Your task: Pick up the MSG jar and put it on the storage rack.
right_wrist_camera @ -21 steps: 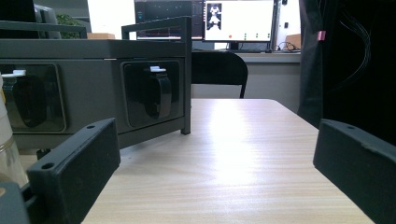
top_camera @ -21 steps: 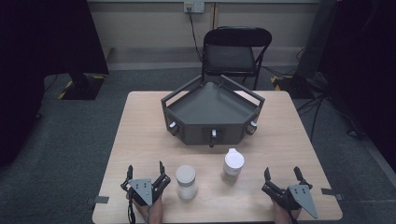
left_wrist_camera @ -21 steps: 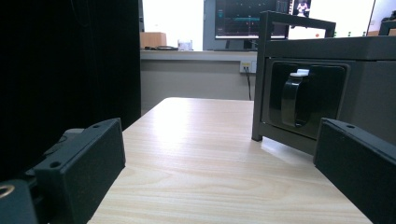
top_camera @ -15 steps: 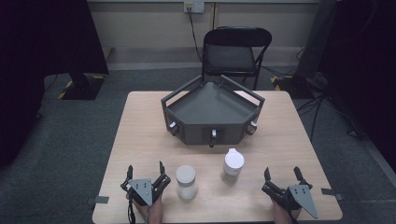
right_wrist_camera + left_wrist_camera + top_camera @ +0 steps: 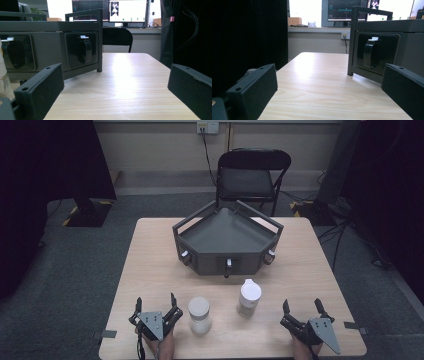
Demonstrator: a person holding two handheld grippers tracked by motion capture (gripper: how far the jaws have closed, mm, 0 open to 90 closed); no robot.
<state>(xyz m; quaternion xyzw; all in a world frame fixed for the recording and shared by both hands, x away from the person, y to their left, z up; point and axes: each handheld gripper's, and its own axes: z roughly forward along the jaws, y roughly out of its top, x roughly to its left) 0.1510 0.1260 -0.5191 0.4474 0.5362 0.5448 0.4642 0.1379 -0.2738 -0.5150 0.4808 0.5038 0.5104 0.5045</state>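
Both tongs, left (image 5: 156,306) & right (image 5: 303,308), still open, unmoved beside 2 bottles (image 5: 199,314)

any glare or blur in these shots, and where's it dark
High view: soft and slightly blurred, dark at both sides, even light on the table. Left gripper view: pale sheen on the tabletop, black curtain lost in shadow, bright background washed out. Right gripper view: similar sheen, monitor overexposed.

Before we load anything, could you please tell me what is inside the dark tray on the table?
The dark tray shows only its bare grey floor. The strip just behind its front wall is hidden.
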